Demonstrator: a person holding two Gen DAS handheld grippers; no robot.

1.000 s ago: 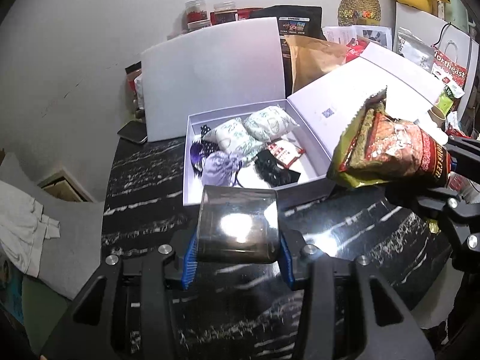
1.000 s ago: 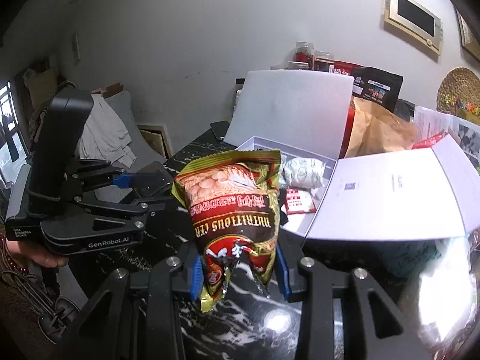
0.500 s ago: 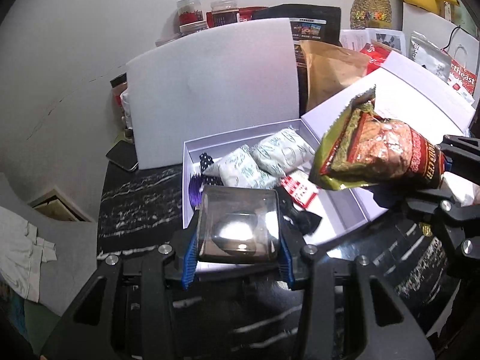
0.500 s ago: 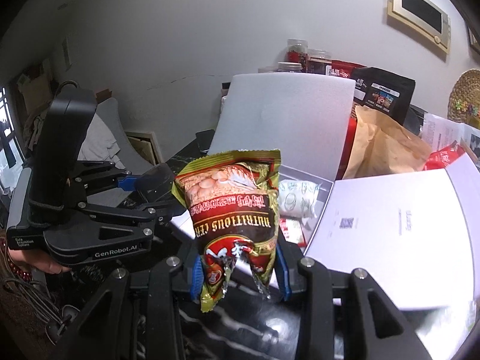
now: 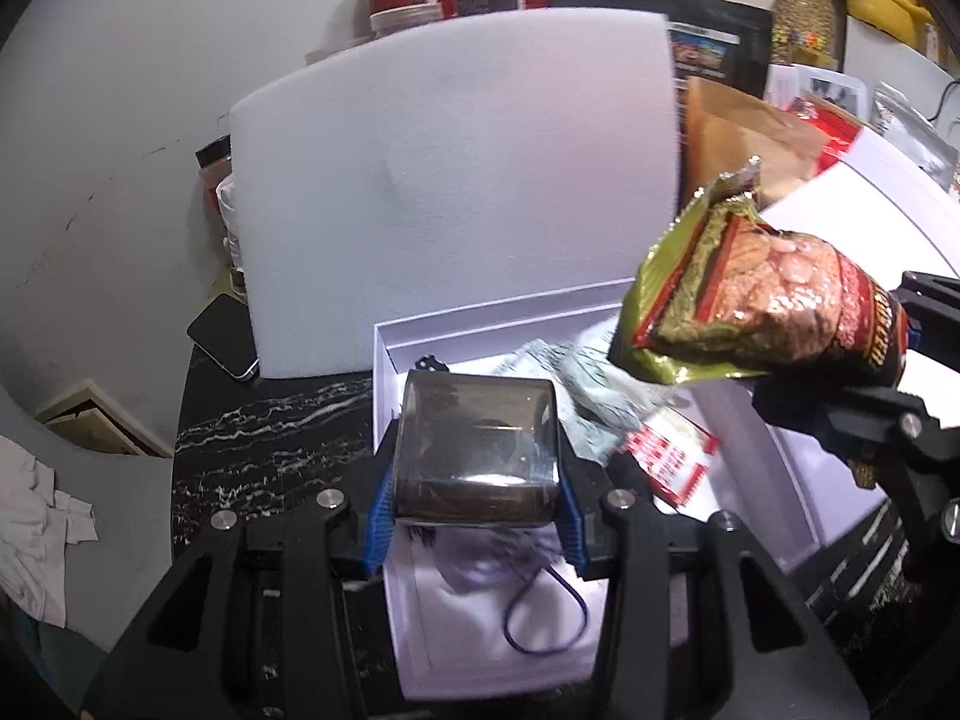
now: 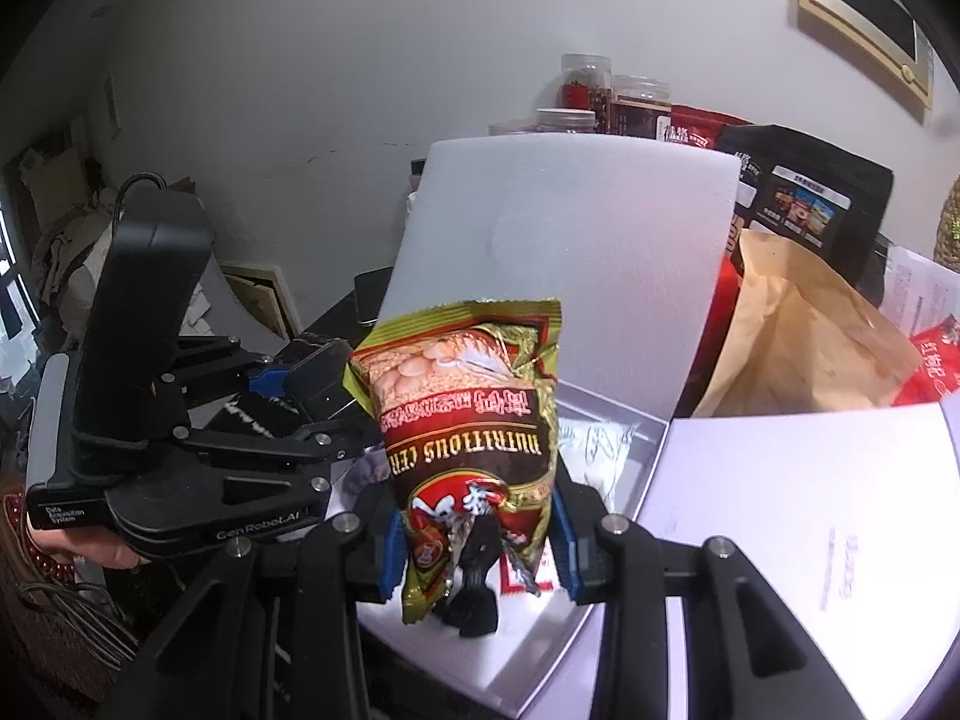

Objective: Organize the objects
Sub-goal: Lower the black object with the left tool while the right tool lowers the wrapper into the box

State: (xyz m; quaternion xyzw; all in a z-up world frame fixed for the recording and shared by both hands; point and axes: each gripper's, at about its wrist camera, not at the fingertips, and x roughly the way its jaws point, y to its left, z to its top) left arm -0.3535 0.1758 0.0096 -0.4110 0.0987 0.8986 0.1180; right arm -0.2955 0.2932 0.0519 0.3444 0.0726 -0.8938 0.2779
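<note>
My left gripper [image 5: 477, 516] clamped the dark glossy square box [image 5: 477, 453] at lower centre; my right gripper [image 6: 477, 546] clamped the green-and-red foil cereal packet [image 6: 468, 420] over the open white box [image 5: 384, 396].

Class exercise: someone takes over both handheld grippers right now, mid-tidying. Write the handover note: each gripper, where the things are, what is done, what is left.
Left gripper: jaws shut on a dark, glossy square packet, held above the near end of the open white box.
Right gripper: jaws shut on the lower end of a cereal snack bag, also over the box.
Done: patterned pouches, a red sachet and a purple drawstring bag already lie in the box.
Left: probably lower both held items into the box's free space and release them.
</note>
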